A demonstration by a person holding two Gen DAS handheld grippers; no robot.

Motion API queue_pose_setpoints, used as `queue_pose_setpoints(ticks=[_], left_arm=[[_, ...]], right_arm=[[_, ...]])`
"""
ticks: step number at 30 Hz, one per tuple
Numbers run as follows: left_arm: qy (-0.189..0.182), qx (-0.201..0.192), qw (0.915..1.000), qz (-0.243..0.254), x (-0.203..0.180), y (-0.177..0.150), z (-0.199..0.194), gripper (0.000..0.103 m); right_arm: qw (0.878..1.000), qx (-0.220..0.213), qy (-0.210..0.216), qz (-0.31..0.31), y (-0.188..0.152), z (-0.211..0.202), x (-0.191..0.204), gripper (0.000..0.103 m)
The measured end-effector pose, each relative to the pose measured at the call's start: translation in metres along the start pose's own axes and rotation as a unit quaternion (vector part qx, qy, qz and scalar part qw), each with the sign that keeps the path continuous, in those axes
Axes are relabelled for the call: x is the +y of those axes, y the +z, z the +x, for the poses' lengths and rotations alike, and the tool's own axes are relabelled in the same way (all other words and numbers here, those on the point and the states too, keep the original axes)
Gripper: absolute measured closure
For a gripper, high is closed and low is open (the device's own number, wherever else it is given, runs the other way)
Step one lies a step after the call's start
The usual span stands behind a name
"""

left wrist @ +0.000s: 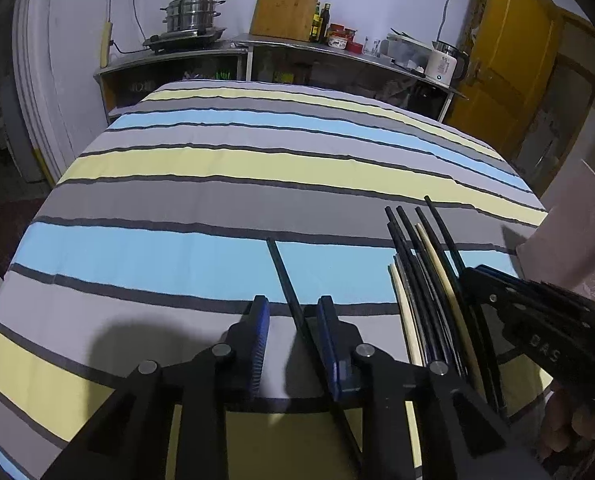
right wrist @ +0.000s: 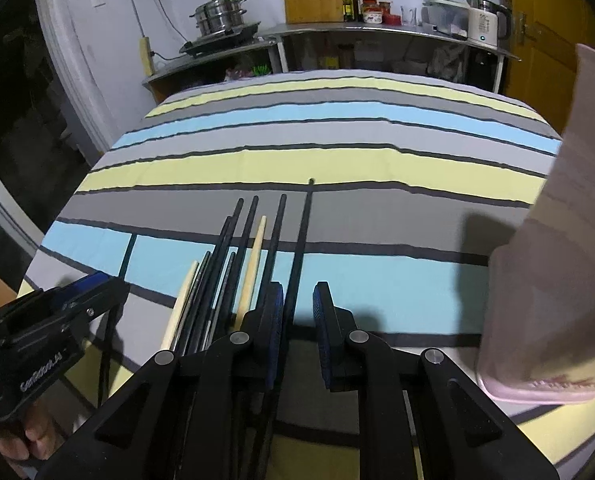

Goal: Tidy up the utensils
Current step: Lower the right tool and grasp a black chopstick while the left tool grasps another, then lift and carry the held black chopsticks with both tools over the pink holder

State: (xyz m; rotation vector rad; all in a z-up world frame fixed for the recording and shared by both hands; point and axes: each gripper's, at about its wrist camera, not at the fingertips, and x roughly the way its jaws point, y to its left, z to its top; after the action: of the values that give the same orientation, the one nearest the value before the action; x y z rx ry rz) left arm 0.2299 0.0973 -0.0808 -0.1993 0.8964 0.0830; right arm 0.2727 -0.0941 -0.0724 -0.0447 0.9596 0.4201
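Observation:
Several chopsticks, black and pale wood, lie in a loose bundle (left wrist: 429,280) on the striped tablecloth; the bundle also shows in the right wrist view (right wrist: 233,264). One black chopstick (left wrist: 285,280) lies apart, running between the fingers of my left gripper (left wrist: 293,320), which is open around it. My right gripper (right wrist: 299,304) is open, with a long black chopstick (right wrist: 301,240) running along the inner side of its left finger. A pink utensil holder (right wrist: 557,240) stands to its right; it shows at the edge of the left wrist view (left wrist: 569,232).
The table (left wrist: 217,160) carries a cloth striped grey, blue and yellow. Behind it a metal counter (right wrist: 377,30) holds a steamer pot (right wrist: 219,14), a cutting board, bottles and a kettle (right wrist: 483,20). A yellow door (left wrist: 509,60) stands at the right.

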Motion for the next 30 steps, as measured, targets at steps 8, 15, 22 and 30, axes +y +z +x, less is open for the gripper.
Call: queue_pose_setpoints(ticks=[8, 15, 22, 30], left_arm=[[0.027, 0.002, 0.9989, 0.038, -0.012, 0.004, 0.007, 0.094], [-0.01, 0.002, 0.9998, 0.016, -0.003, 0.012, -0.001, 0.096], [-0.045, -0.034, 0.9983, 0.012, -0.001, 0.024, -0.046, 0.097], [-0.074, -0.075, 0.9942, 0.019, -0.005, 0.035, -0.108, 0.098]], right_arm=[[1.0, 0.011, -0.005, -0.003, 0.015, 0.012, 0.001, 0.094], [1.0, 0.007, 0.014, 0.004, 0.021, 0.0, 0.0, 0.096], [0.999, -0.031, 0.029, -0.007, 0.023, -0.042, 0.011, 0.097], [0.996, -0.076, 0.045, 0.003, 0.021, -0.099, 0.012, 0.097]])
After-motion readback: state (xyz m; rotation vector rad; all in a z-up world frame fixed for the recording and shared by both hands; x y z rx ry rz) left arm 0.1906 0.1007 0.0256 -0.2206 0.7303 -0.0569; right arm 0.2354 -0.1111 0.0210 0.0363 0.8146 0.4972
